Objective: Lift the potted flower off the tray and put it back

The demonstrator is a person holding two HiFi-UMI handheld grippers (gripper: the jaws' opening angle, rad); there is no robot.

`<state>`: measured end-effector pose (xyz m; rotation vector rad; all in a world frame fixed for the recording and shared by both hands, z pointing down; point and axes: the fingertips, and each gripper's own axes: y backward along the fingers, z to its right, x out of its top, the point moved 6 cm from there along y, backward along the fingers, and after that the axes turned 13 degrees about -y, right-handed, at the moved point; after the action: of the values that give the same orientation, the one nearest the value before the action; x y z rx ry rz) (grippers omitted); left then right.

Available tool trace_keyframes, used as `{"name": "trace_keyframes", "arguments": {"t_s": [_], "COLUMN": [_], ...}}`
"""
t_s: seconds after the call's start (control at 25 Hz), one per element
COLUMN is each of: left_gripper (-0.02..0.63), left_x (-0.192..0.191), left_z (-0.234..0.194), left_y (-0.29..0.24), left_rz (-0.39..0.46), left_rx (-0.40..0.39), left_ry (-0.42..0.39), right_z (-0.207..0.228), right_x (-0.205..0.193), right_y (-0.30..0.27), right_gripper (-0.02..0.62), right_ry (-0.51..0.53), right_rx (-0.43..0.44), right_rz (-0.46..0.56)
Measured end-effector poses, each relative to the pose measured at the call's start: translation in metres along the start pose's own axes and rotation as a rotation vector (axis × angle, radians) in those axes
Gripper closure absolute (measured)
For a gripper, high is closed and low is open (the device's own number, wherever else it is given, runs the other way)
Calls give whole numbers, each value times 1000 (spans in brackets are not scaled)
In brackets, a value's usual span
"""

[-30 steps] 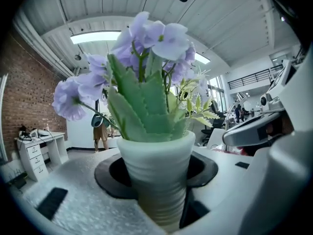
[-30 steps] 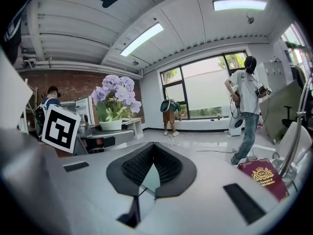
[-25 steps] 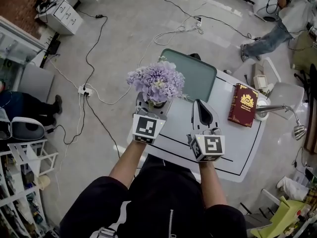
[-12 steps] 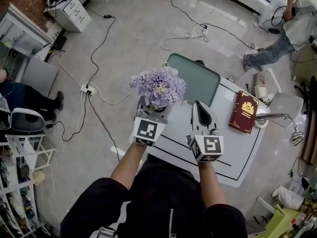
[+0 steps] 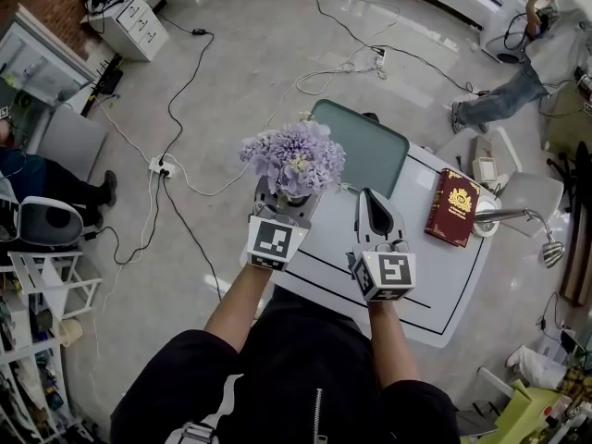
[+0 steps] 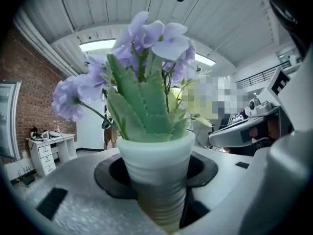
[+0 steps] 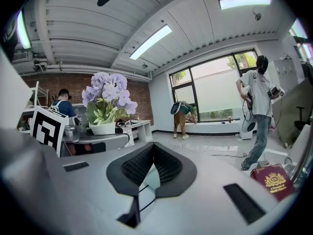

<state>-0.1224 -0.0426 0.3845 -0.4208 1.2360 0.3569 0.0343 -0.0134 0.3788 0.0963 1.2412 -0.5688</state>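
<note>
1. Left gripper view is showing the fingers [image 6: 73,199] clamping the ribbed white pot [image 6: 156,170] low on its wall, one on each side. This is letting the leaves and blooms rise free above the grip.
2. Head view is showing the left gripper [image 5: 289,197] carrying the flower [image 5: 294,155] in the air, off the tray [image 5: 370,151] and near the left edge of the worktop [image 5: 435,276]. The green tray is lying bare just beyond it, at the far corner.
3. The left gripper is pointing nearly level, which is probably what is holding the pot upright instead of tipping it.
4. The right gripper [image 5: 375,202] is hovering just beside the left one, over the worktop. Its fingers [image 7: 134,168] are pressing together with nothing between them. It seems to be idling, since one grip looks enough for so light a pot.
5. A red book [image 5: 452,213] is lying to the right of the tray, well apart from the flower, so it is not blocking the way back.
6. The lifting half looks done, and the return to the tray is what is remaining. That move is calling for the pot's base to sit flat inside the tray's rim before the fingers part. The tall blooms are likely making the pot top-heavy, so a tilted release could topple it.
</note>
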Motion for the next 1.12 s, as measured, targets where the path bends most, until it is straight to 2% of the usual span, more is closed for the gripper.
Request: {"name": "trace_keyframes", "arguments": {"t_s": [0.24, 0.68, 0.84, 0.92, 1.12], "left_gripper": [368, 368, 368, 368, 368], "left_x": [0, 8, 3, 1, -1], "left_z": [-1, -2, 2, 5, 10], "left_y": [-5, -37, -59, -70, -102], "left_rz": [-17, 18, 6, 21, 57], "left_rx": [-7, -65, -109, -131, -165], "left_ry": [-54, -8, -74, -44, -29], "right_z": [6, 20, 31, 33, 55], "right_x": [-6, -4, -3, 1, -2], "right_y": [7, 13, 18, 18, 27], "right_gripper": [588, 588, 588, 588, 588], "right_ry": [-16, -17, -13, -29, -30], "right_rx": [-23, -84, -121, -134, -213], "right_rz": [4, -5, 8, 6, -14]}}
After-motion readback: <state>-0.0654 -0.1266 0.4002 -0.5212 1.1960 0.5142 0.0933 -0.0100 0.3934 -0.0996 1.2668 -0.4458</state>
